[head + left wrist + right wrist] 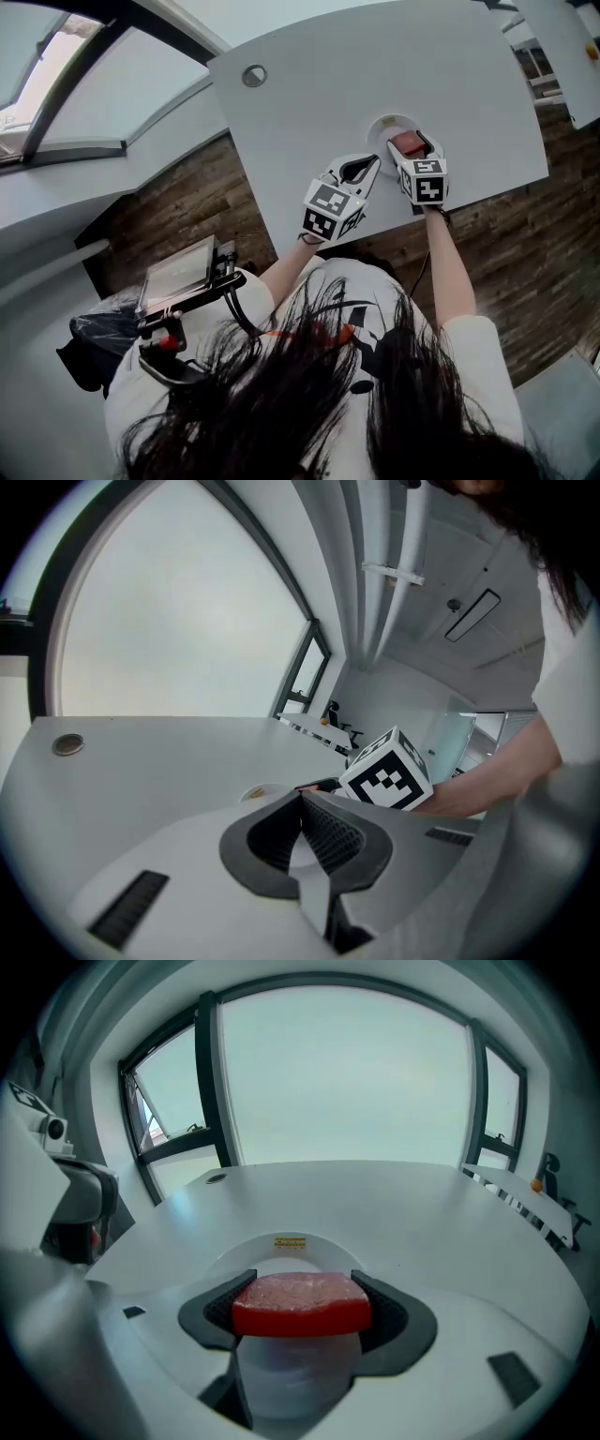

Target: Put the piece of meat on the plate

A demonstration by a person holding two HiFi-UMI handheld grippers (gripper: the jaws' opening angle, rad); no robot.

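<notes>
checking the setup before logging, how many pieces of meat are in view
1. The piece of meat is clamped between the right gripper's jaws, over the white plate. No other shows, though some of the table is hidden.

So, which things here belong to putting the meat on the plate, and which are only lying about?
Job:
piece of meat, gripped in the right tool
white plate below it
table

Lying about:
round cap in the table
screen device beside the person
left tool, shut and empty
</notes>
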